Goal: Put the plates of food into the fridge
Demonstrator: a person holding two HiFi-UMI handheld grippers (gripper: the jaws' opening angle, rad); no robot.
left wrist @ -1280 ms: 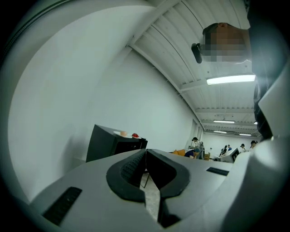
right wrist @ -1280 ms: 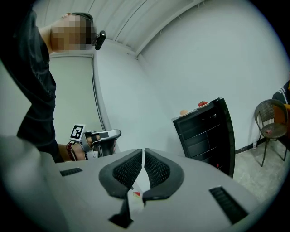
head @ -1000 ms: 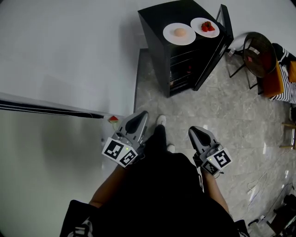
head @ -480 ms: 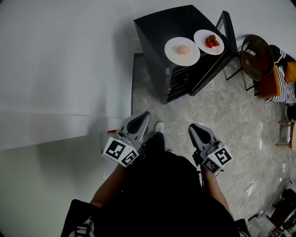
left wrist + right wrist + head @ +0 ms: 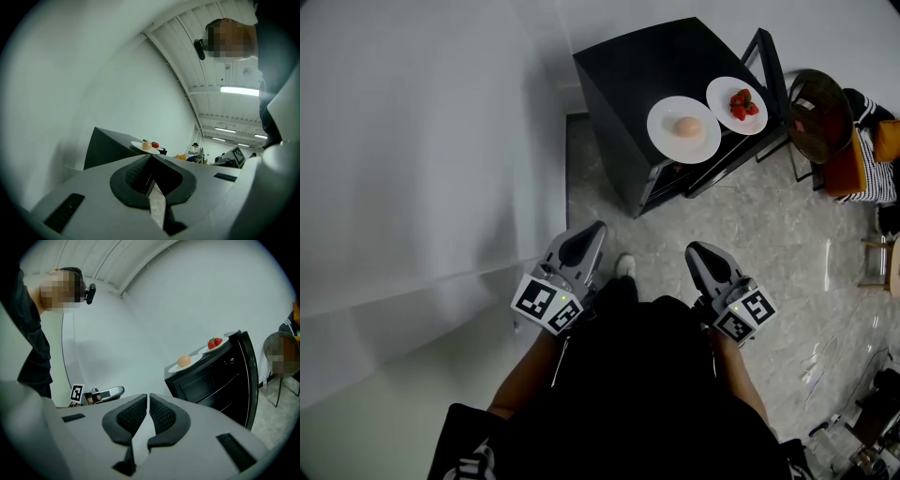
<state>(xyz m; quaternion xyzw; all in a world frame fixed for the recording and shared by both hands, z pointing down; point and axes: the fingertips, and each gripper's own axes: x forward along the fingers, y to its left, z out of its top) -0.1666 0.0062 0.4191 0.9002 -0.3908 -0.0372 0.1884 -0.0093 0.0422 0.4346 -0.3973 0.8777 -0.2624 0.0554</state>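
A low black fridge (image 5: 628, 94) stands on the floor ahead of me, its door (image 5: 772, 70) ajar on the right side. Two white plates lie on its top: one with a round pale bun (image 5: 683, 129), one with strawberries (image 5: 737, 105). My left gripper (image 5: 591, 232) and right gripper (image 5: 694, 251) are held at waist height, well short of the fridge, both shut with nothing in them. The left gripper view has the bun plate (image 5: 145, 146) far beyond the closed tips (image 5: 151, 157). The right gripper view shows both plates (image 5: 184, 362) (image 5: 214, 343) beyond its tips (image 5: 147, 397).
A white wall (image 5: 422, 141) runs along my left. A round-seated chair (image 5: 820, 108) stands right of the fridge, with a person in striped clothes (image 5: 877, 183) beside it. Cables (image 5: 825, 361) lie on the marble floor at the lower right.
The fridge and plates have drifted lower and to the right in the head view as I step nearer. Both grippers keep their place, shut.
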